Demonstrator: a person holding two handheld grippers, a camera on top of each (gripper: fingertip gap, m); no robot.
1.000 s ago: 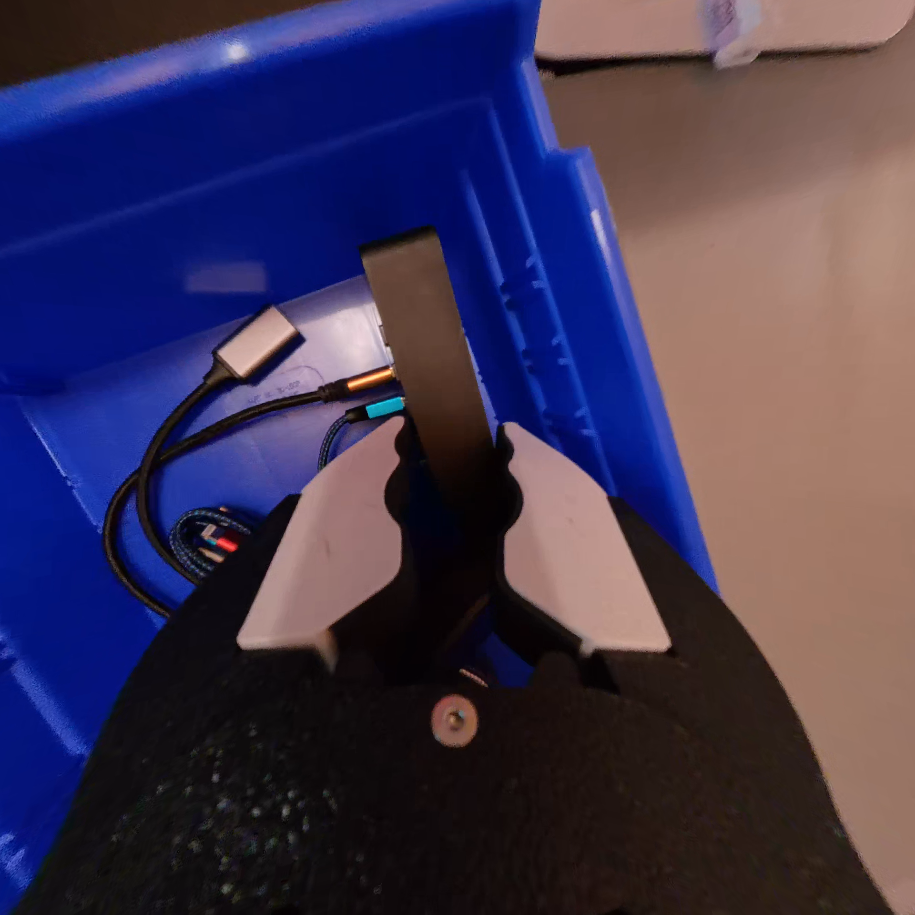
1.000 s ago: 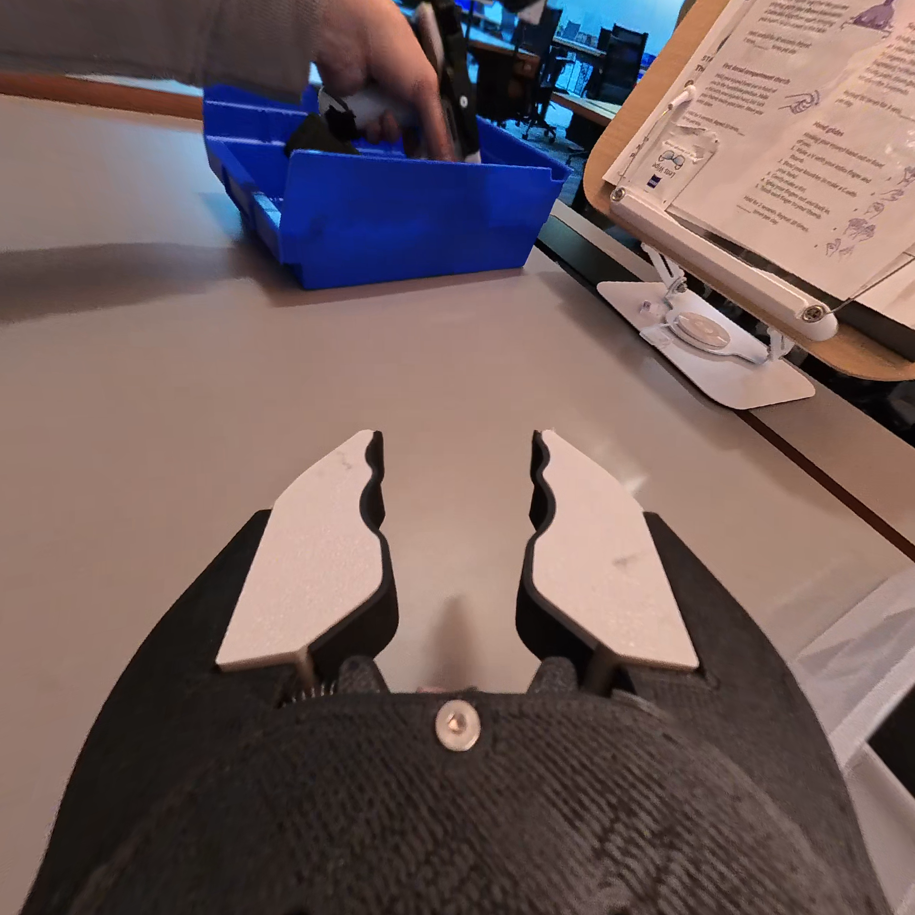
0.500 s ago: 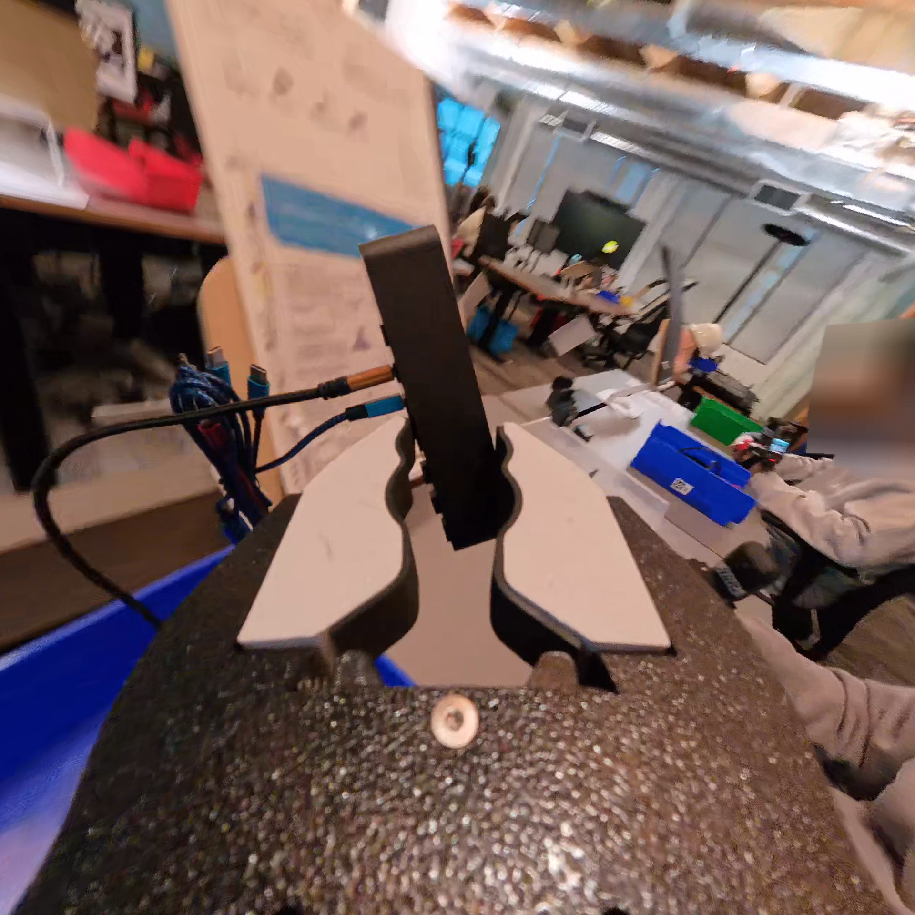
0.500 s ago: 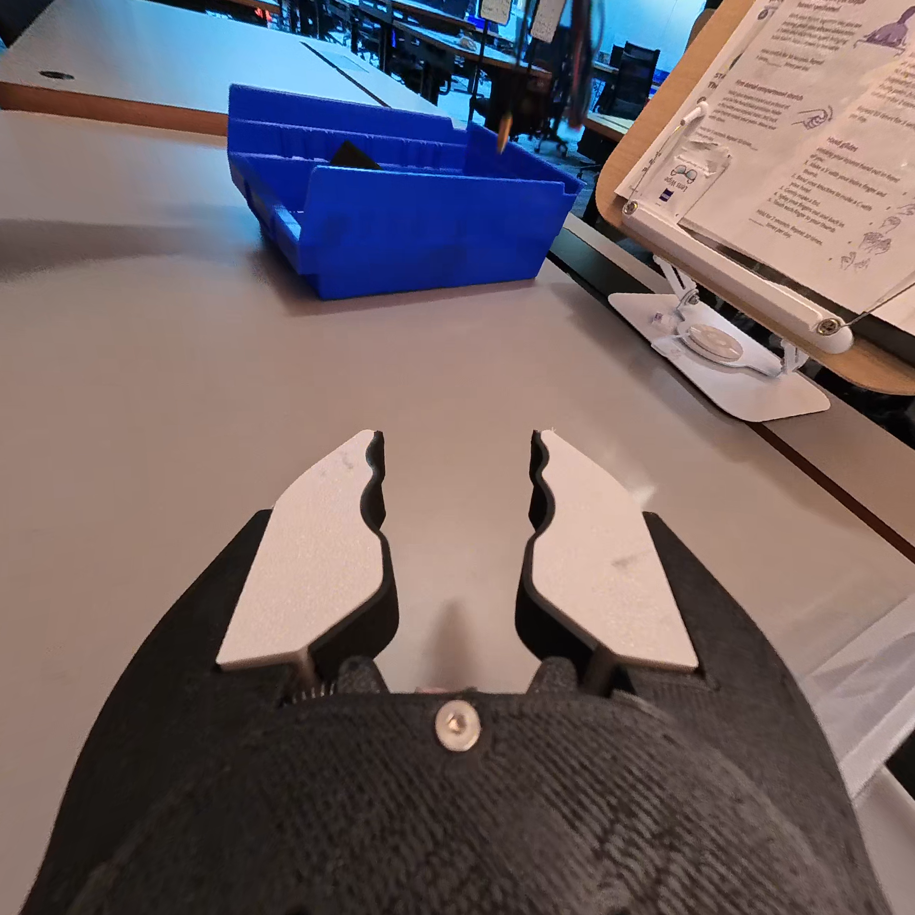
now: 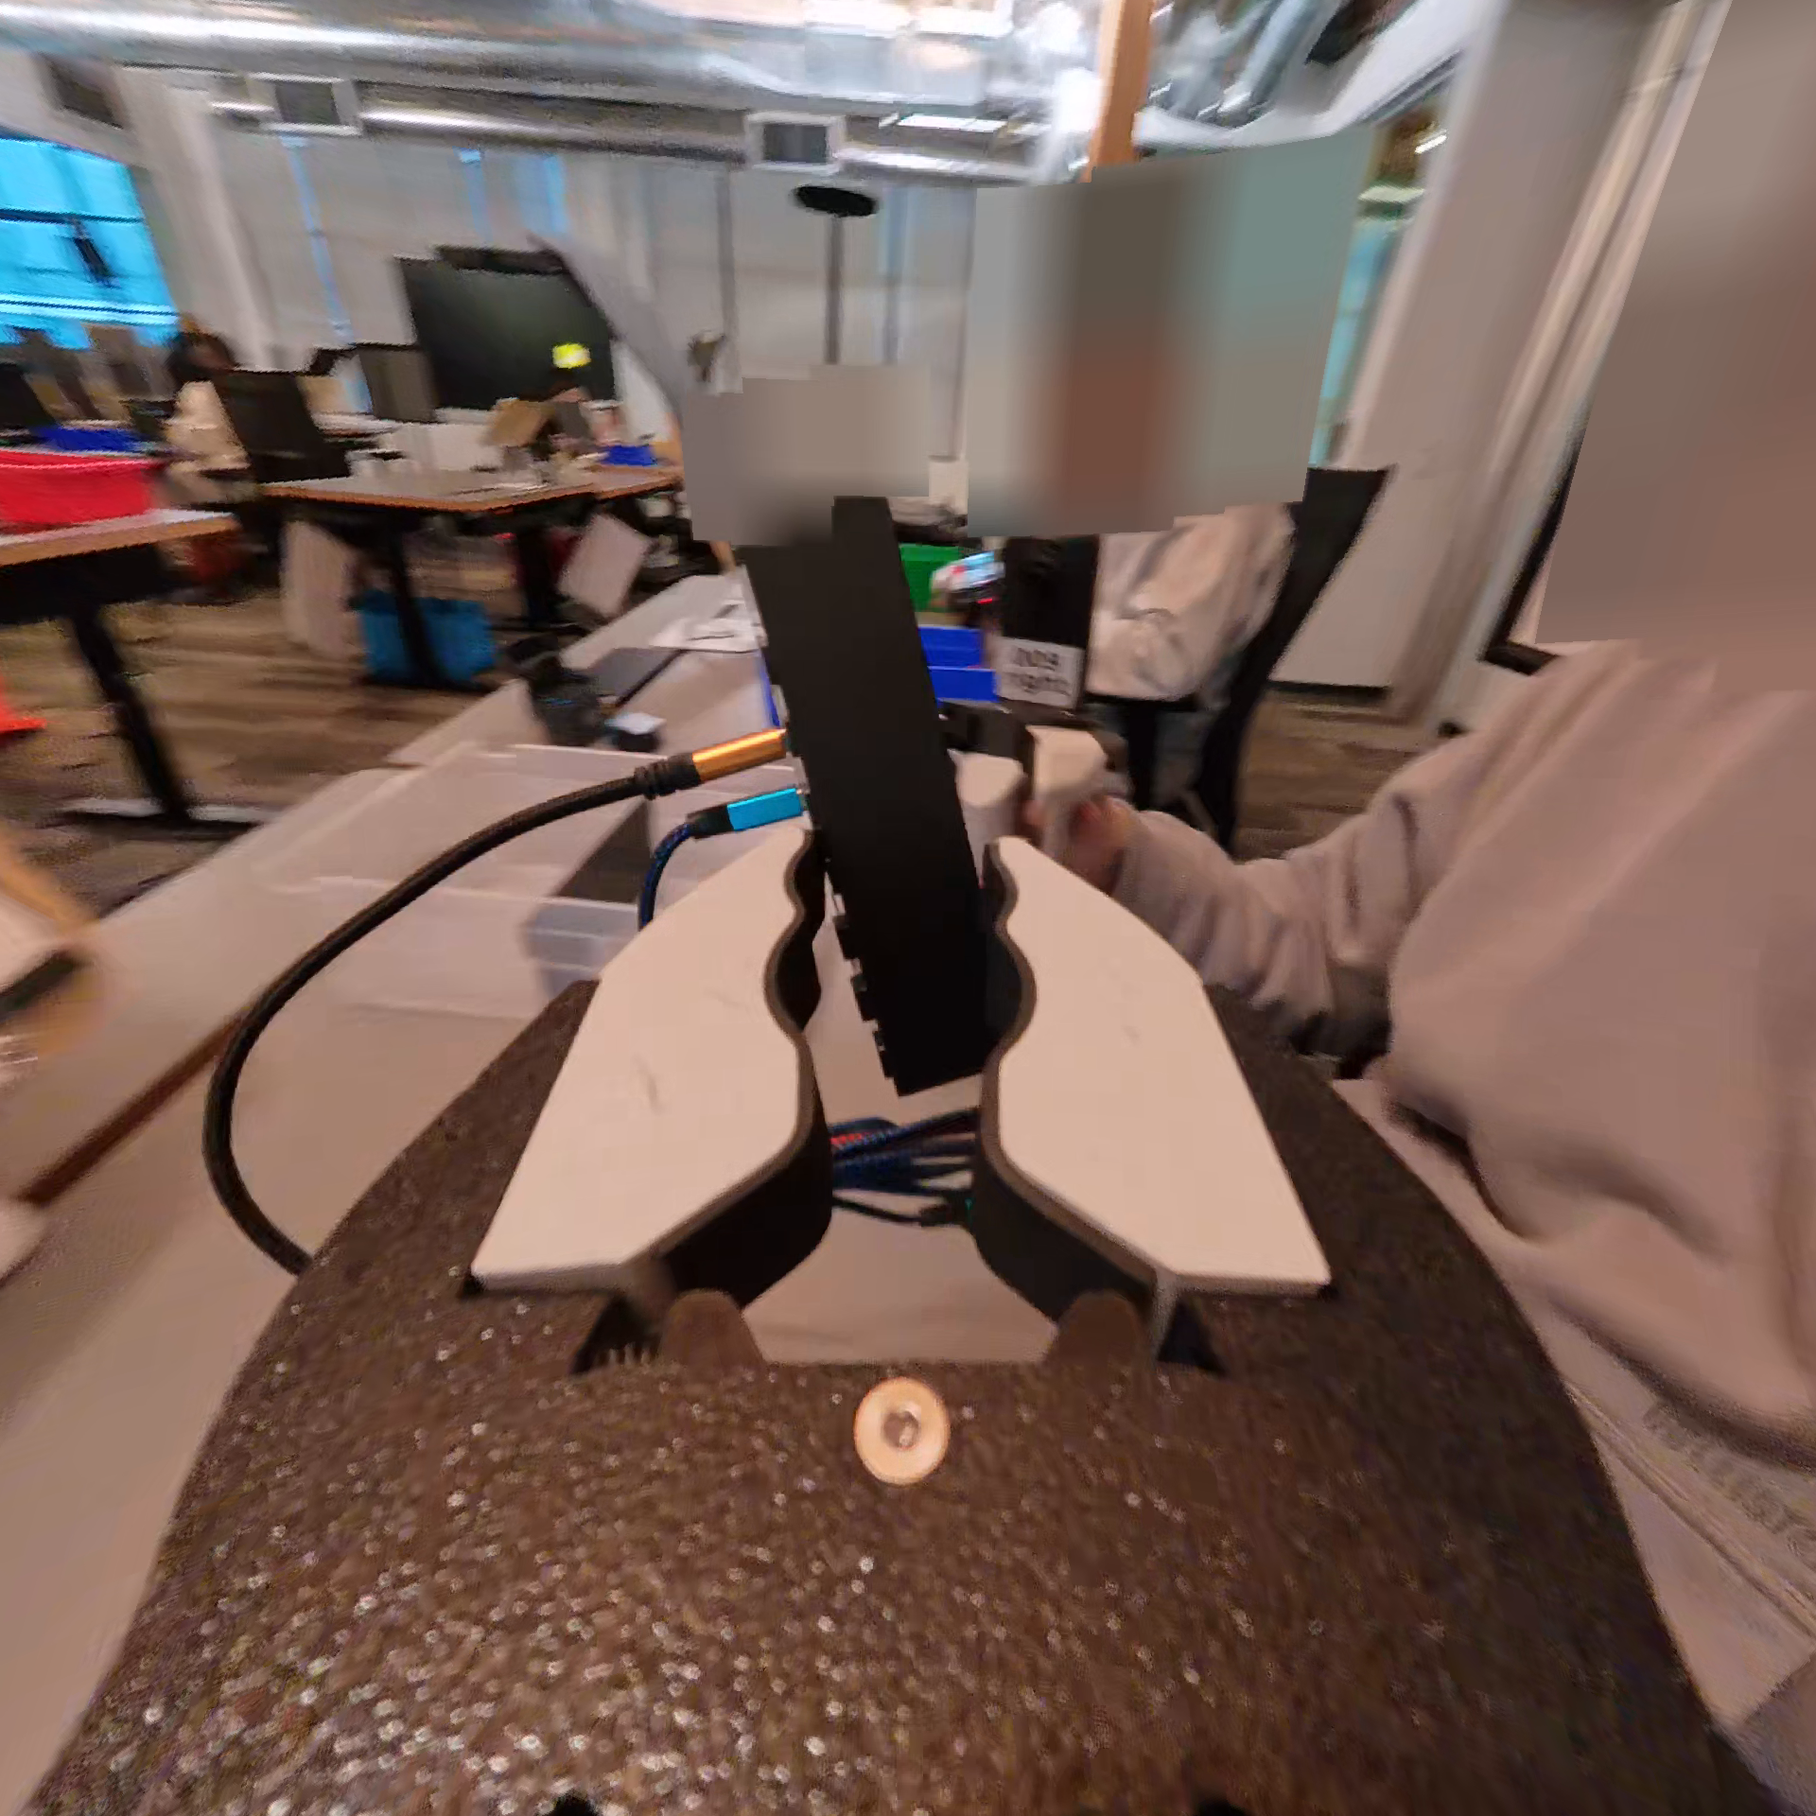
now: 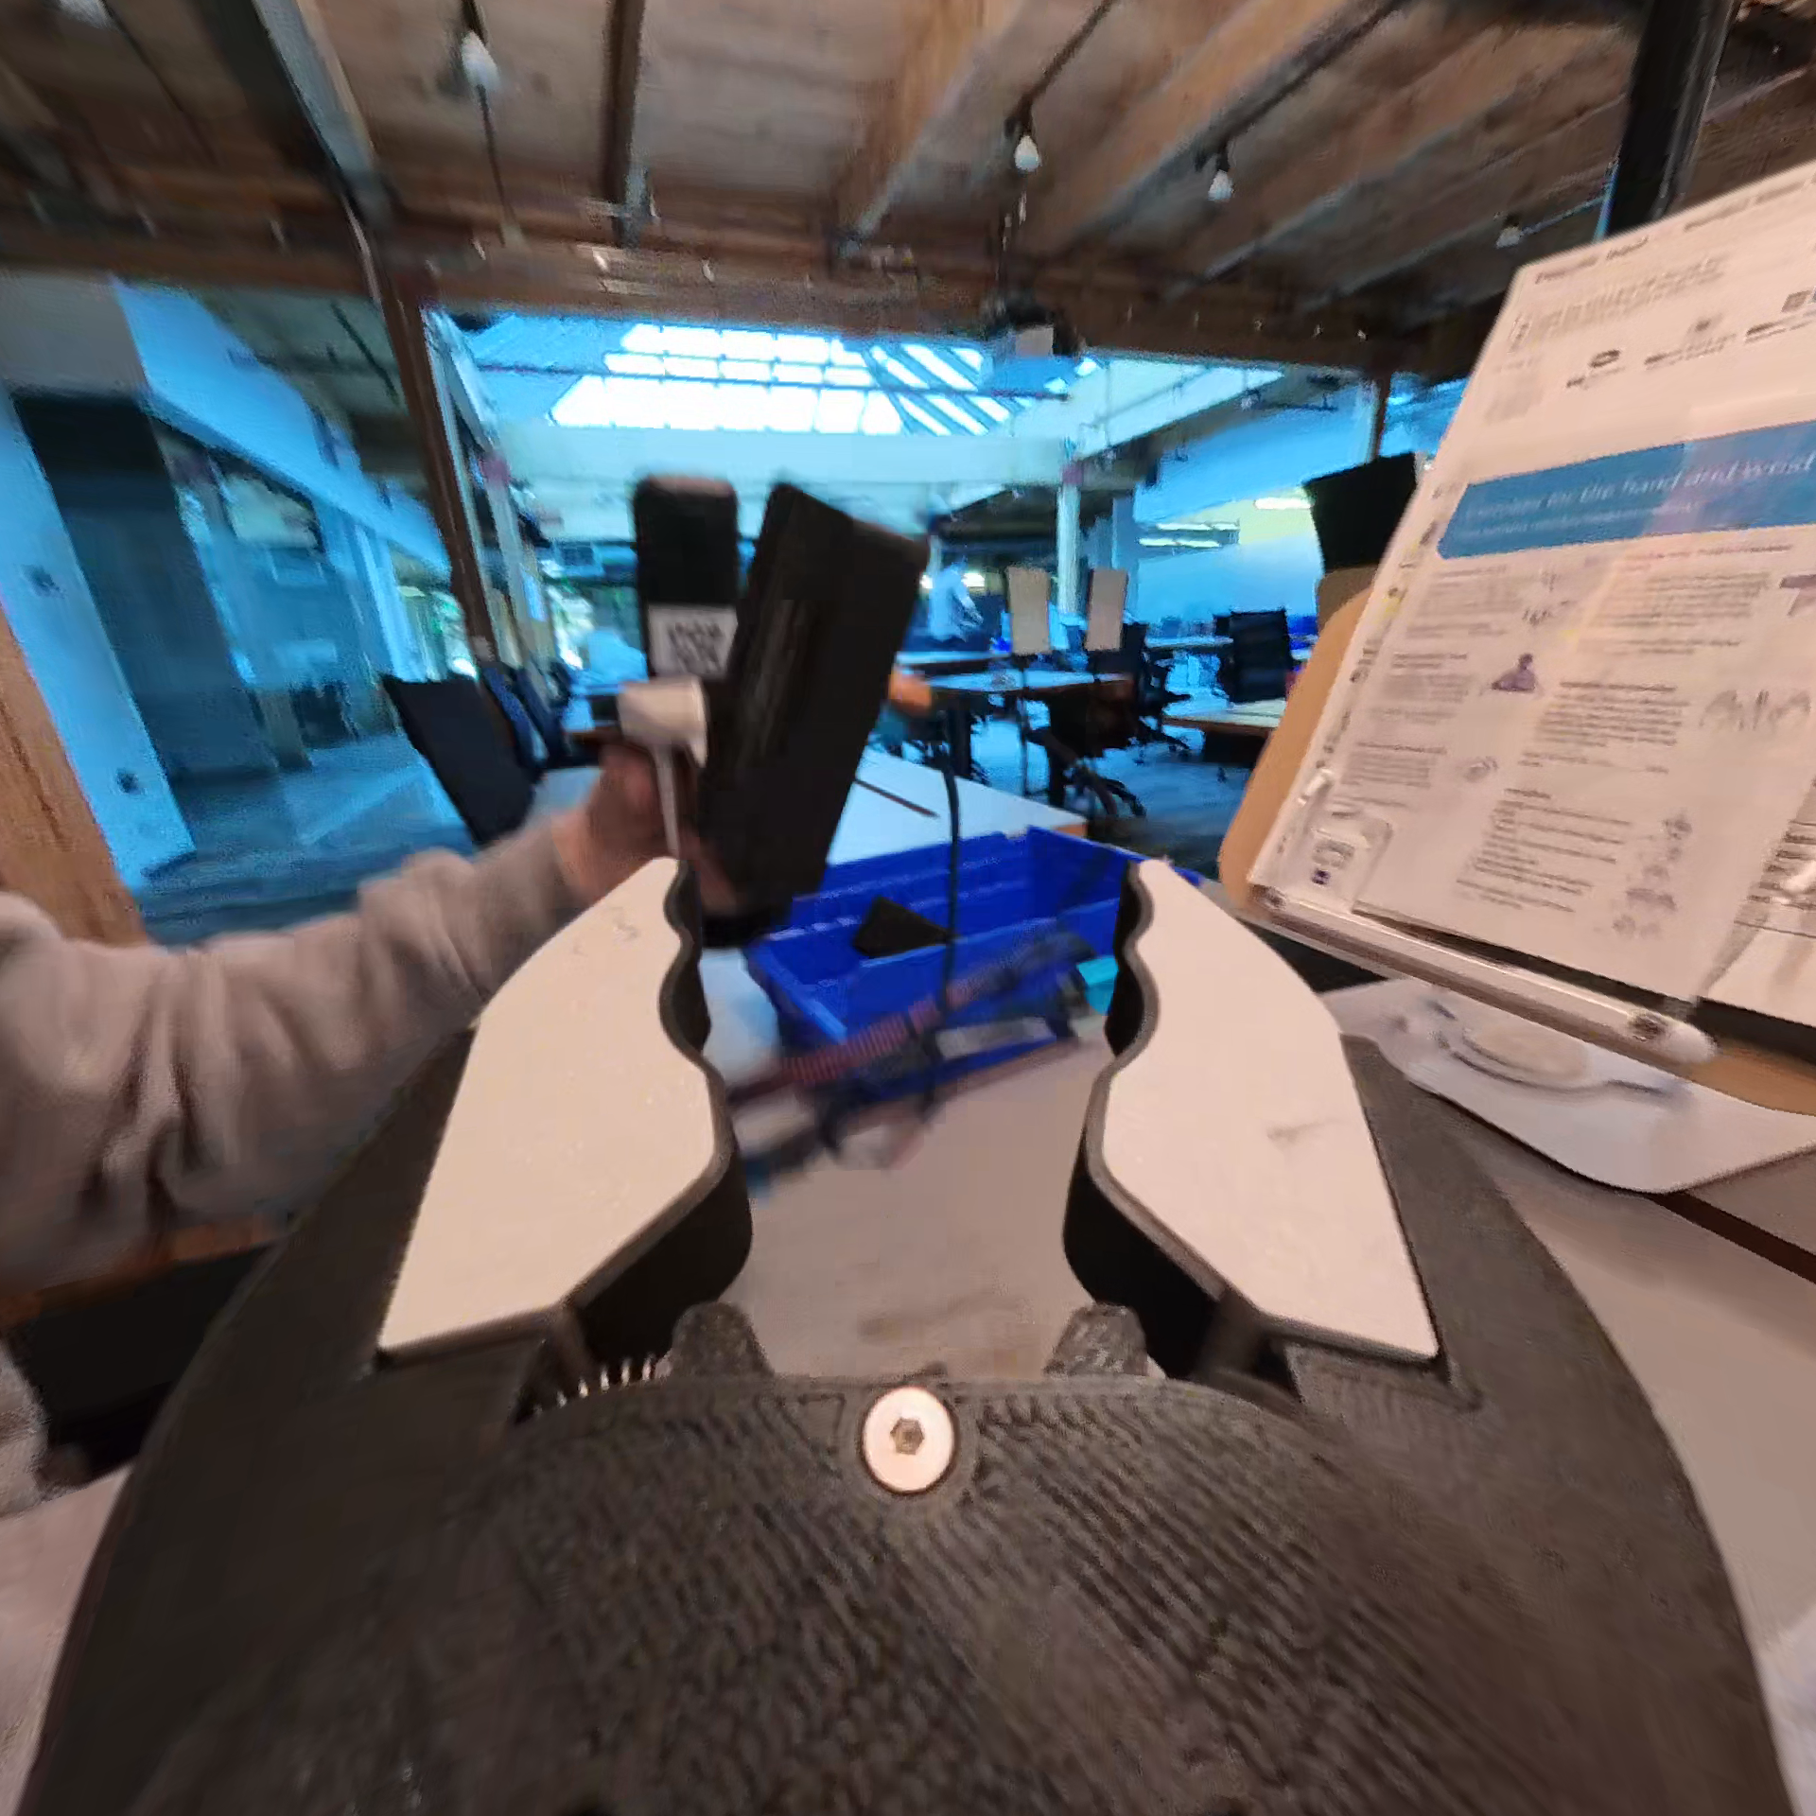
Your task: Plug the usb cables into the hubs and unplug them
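Observation:
My left gripper is shut on a black USB hub and holds it upright in the air. Two cables are plugged into the hub's left side: a black one with a gold plug and a blue braided one with a cyan plug. More blue cable hangs below the fingers. My right gripper is open and empty, raised above the table. In the right wrist view the hub is held up at centre left by the other gripper, with the black cable hanging down from it.
A blue bin stands on the grey table beyond my right gripper, with a dark item inside. A document stand with printed pages is at the right. A person's grey sleeve fills the right of the left wrist view.
The left gripper lifted the hub with its cables out of the blue bin and swung it round toward the person. The right gripper rose from the table and tilted up.

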